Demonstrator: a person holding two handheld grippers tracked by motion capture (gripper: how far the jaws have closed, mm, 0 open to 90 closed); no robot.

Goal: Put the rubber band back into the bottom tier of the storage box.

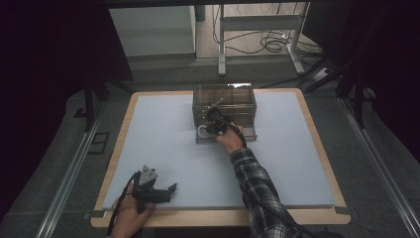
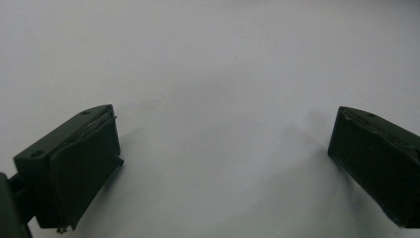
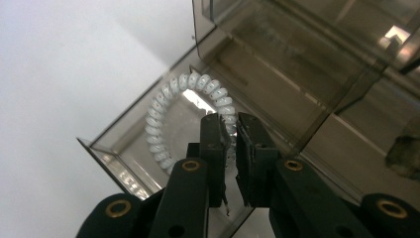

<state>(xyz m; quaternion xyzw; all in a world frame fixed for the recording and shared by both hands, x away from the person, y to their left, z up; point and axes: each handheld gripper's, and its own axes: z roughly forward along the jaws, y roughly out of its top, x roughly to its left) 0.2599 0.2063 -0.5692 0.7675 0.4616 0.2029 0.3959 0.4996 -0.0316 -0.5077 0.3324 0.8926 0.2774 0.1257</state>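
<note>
While the right tongs [image 3: 232, 130] are pinching one white coiled ring [image 3: 163, 109] between nearly closed jaws, they are reaching into the pulled-out drawer [image 3: 124, 144] of one smoky clear drawer box [image 1: 224, 101]. That ring is lying inside the drawer, its near arc passing between the two black jaws, the rest of its loop curving off to the left over the drawer floor. In the high view the right tongs [image 1: 216, 121] are sitting at the front of the box, with the ring [image 1: 203, 131] showing pale just beside them and a hand in a plaid sleeve [image 1: 257, 188] coming up from below. The box is standing toward the far middle of the bench [image 1: 163, 148], its one open drawer jutting toward the person. Well apart, at the near left corner, the left tongs [image 1: 166, 191] are resting low over the bare pale surface, and their two jaws are standing wide with nothing between them.
</note>
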